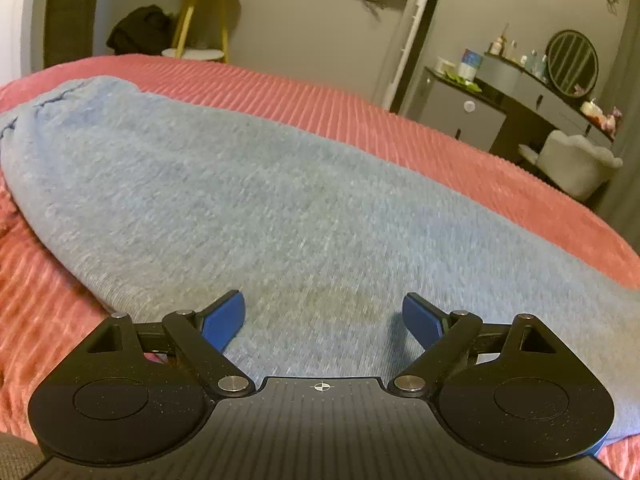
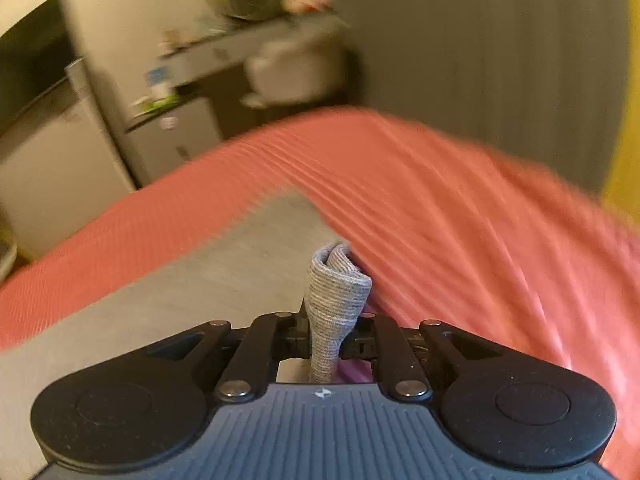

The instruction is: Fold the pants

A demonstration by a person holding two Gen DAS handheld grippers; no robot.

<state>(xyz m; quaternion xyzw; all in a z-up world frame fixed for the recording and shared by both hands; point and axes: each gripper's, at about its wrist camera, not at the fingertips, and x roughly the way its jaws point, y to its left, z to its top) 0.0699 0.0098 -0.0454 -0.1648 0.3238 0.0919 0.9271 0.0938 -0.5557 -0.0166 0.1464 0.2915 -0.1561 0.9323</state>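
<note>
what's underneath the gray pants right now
The gray pants lie on a pink ribbed bedspread, which shows around them. The part beneath the pants is covered.

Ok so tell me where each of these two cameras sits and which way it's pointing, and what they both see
Left wrist: sits on the left gripper, low over the grey knit pants, facing across the pink ribbed bedspread toward a dark vanity desk; its blue-padded fingers stand open.
Right wrist: sits on the right gripper, facing across the bed, blurred; its jaws are shut on a bunched fold of the pants.
Shared: pants, bedspread, desk.
</note>
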